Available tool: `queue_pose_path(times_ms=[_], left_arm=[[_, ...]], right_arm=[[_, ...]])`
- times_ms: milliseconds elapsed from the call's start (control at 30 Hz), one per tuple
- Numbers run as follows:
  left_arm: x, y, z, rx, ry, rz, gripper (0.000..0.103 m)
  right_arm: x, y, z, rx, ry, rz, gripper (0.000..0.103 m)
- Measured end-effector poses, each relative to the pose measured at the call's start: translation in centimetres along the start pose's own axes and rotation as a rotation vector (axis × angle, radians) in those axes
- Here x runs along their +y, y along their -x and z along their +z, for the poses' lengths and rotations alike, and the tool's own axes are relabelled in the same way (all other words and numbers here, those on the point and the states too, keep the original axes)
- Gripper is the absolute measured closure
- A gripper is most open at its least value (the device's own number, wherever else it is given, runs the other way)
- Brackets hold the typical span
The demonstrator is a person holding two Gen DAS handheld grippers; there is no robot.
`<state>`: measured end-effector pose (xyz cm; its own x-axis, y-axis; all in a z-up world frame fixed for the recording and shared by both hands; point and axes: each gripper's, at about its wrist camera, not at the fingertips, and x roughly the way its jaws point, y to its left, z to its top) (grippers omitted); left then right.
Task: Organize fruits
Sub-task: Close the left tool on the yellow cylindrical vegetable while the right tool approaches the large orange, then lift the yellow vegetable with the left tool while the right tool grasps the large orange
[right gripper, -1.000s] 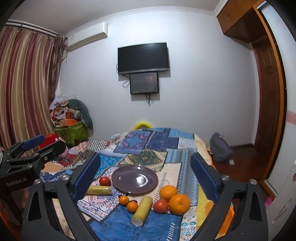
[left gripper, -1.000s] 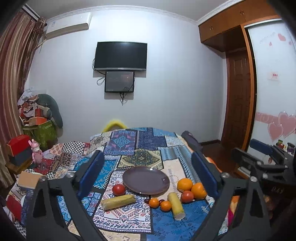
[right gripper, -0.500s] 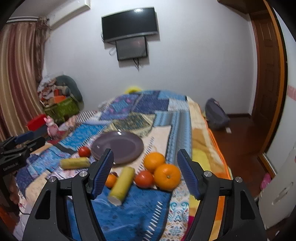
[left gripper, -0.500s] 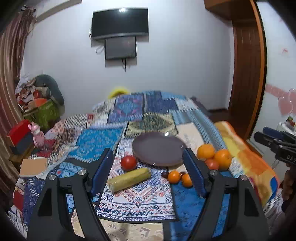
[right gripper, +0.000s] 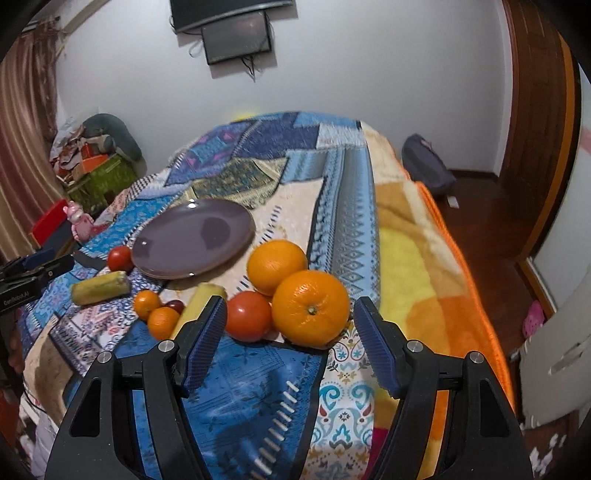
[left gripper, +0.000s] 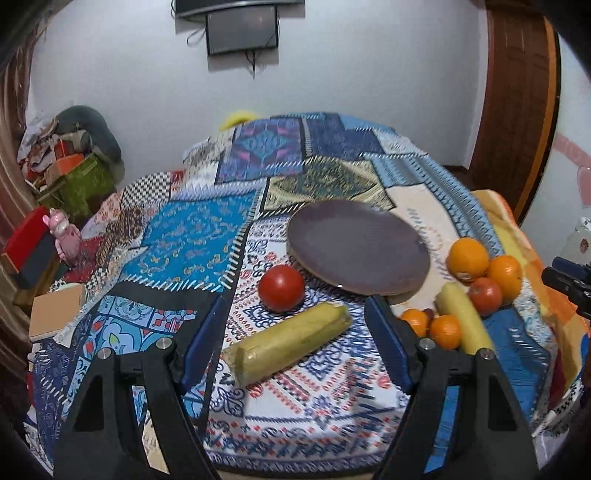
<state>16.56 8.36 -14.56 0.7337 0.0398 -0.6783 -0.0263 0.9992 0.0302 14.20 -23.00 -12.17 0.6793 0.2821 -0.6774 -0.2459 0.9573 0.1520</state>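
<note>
A dark purple plate [left gripper: 358,247] lies on the patchwork blanket with nothing on it. In front of it are a red tomato [left gripper: 281,288] and a yellow cob [left gripper: 291,341]. My left gripper [left gripper: 295,314] hovers open just short of that cob, holding nothing. To the right, two big oranges [right gripper: 310,306] [right gripper: 277,266], a second tomato [right gripper: 248,314], another yellow cob [right gripper: 197,299], two mandarins [right gripper: 163,321] and a small dark fruit [right gripper: 174,305] are clustered. My right gripper [right gripper: 291,306] is open in front of the near orange and tomato, touching neither.
The blanket [right gripper: 343,221] covers a bed whose right edge drops to a wooden floor with a dark bag [right gripper: 424,166]. Boxes and clutter [left gripper: 70,166] and a pink toy [left gripper: 64,236] stand at the left. A screen [left gripper: 242,29] hangs on the far wall.
Both grippers have come down and tilted toward the bed, so the fruit looks much nearer. Both pairs of jaws stand narrower than a second ago. No fruit has moved.
</note>
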Motion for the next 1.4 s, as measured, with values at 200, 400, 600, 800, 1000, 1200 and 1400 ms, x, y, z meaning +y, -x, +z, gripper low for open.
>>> queue_pose_path(times_ms=[200,400,600,800,1000,1200,1400], left_arm=[[1.3,-3.3,-0.2,0.084,0.002,-0.030,0.026],[1.5,-5.3,-0.5,0.138,-0.014,-0.031,0.025],[1.2,-7.3,-0.9,0.213,-0.026,-0.077,0.021],[0.7,-8.1,-1.1,0.255,-0.052,-0.090,0.017],[-1.0,-7.8,-1.3,0.250,-0.116,-0.074,0.032],[-1.0,-7.0,-1.3,0.252,-0.079,-0.084,0.049],[-0.5,-5.2,-1.5,0.270,-0.033,-0.143,0.066]], right_arm=[[-1.2,-2.9,0.1,0.074,-0.025,-0.002,0.035],[-1.5,-5.0,0.1,0.118,-0.037,0.001,0.035],[-1.7,-6.2,-0.1,0.137,-0.051,-0.004,0.035],[-2.2,-6.6,-0.1,0.139,-0.085,0.019,0.035],[-2.4,-6.9,0.0,0.149,-0.101,0.031,0.035],[-3.0,-7.4,0.3,0.166,-0.131,0.046,0.035],[-2.9,-7.3,0.3,0.169,-0.132,0.050,0.035]])
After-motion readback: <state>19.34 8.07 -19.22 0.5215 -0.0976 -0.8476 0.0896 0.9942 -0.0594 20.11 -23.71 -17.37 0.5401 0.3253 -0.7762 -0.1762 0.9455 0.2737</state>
